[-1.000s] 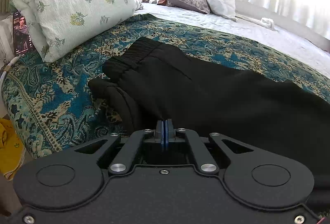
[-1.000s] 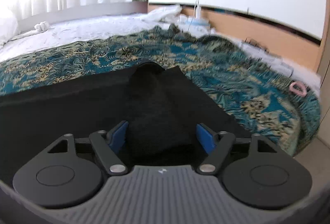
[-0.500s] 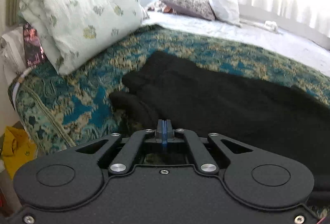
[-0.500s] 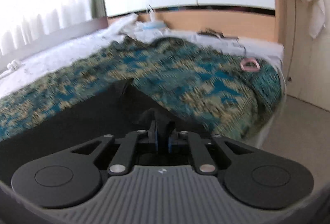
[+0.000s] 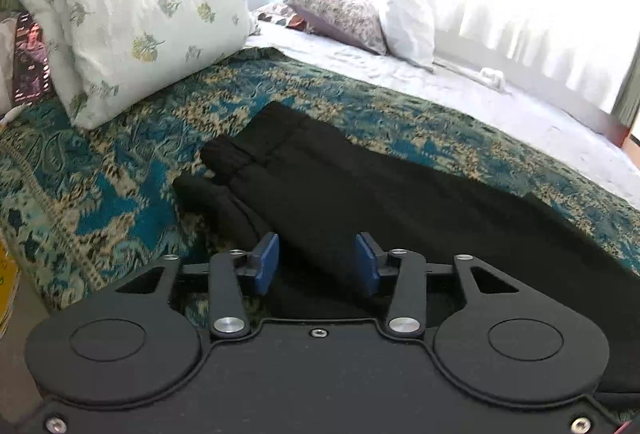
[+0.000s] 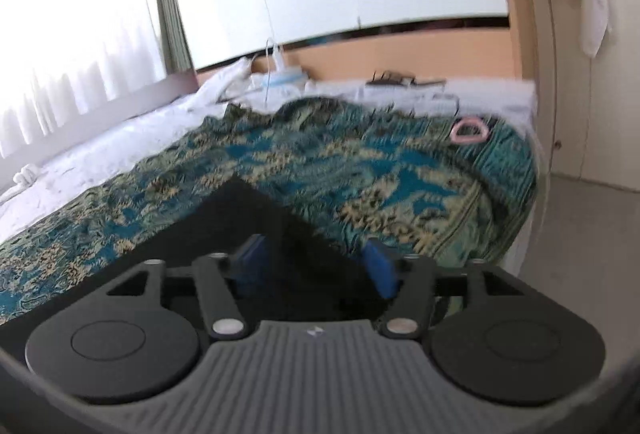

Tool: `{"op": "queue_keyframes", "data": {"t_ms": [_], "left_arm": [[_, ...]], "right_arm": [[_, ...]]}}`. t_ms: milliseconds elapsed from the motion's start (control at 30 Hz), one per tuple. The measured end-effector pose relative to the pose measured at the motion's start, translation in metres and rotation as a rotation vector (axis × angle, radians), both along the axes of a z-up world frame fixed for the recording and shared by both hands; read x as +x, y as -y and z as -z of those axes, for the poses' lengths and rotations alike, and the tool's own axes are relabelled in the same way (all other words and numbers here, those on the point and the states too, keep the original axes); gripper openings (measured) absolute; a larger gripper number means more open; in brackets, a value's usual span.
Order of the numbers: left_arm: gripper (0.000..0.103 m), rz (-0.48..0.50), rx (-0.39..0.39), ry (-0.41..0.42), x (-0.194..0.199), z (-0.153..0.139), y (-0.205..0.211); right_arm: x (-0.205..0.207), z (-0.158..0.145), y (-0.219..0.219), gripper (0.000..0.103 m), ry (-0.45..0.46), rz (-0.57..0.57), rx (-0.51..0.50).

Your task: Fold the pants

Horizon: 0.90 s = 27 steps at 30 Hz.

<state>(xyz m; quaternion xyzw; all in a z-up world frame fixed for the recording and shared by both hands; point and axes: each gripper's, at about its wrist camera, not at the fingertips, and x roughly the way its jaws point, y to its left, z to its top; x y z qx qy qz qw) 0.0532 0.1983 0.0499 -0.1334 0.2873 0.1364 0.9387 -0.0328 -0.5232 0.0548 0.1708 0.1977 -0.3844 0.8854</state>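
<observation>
Black fabric pants (image 5: 400, 202) on patterned woven bedspread (image 5: 120, 162)

Behind-left on it, floral white pillow (image 5: 136, 14); behind, rumpled white sheet (image 5: 460, 90).

- Bedspread (image 5: 120, 170) bare left of pants (image 5: 400, 194); folded quilt (image 5: 132, 6) blocks that side's far end.
- Right of pants: open bedspread, only a pink ring (image 6: 469, 130) near the far edge.
- Pillows (image 5: 360, 18) well behind.

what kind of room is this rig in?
Most likely a home bedroom. The black pants lie on a bed with a teal patterned bedspread, pillows are stacked at one end, and curtained windows run along the far side.
</observation>
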Motion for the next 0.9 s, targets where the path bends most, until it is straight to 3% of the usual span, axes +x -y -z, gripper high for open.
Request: {"op": "queue_keyframes", "data": {"t_ms": [133, 233, 333, 367, 400, 433, 467, 667, 800, 900], "left_arm": [[0.053, -0.009, -0.03, 0.024, 0.016, 0.0, -0.012], [0.069, -0.029, -0.064, 0.02, 0.034, 0.007, -0.025], [0.071, -0.058, -0.118, -0.016, 0.057, 0.019, -0.04], [0.068, -0.073, -0.141, -0.029, 0.064, 0.024, -0.045], [0.052, -0.092, -0.149, -0.03, 0.068, 0.026, -0.048], [0.035, -0.122, -0.125, -0.028, 0.07, 0.026, -0.049], [0.004, -0.153, -0.082, -0.042, 0.071, 0.025, -0.048], [0.002, -0.135, 0.058, 0.045, 0.025, -0.003, -0.04], [0.002, -0.12, 0.034, -0.027, 0.017, 0.012, -0.055], [0.002, -0.126, 0.002, -0.053, 0.014, 0.025, -0.059]], "right_arm": [[-0.005, -0.015, -0.013, 0.078, 0.008, 0.003, -0.051], [-0.006, -0.023, -0.028, 0.081, 0.016, -0.048, -0.063], [0.001, -0.026, -0.049, 0.083, 0.005, -0.125, -0.08], [0.003, -0.026, -0.055, 0.084, 0.001, -0.15, -0.086], [0.005, -0.026, -0.063, 0.084, -0.003, -0.173, -0.092], [0.007, -0.026, -0.07, 0.084, -0.008, -0.195, -0.096], [0.01, -0.026, -0.078, 0.084, -0.013, -0.216, -0.097], [0.021, -0.021, -0.112, 0.084, -0.052, -0.311, -0.104], [0.027, -0.018, -0.136, 0.084, -0.083, -0.379, -0.125], [0.036, -0.016, -0.171, 0.084, -0.123, -0.52, -0.169]]}}
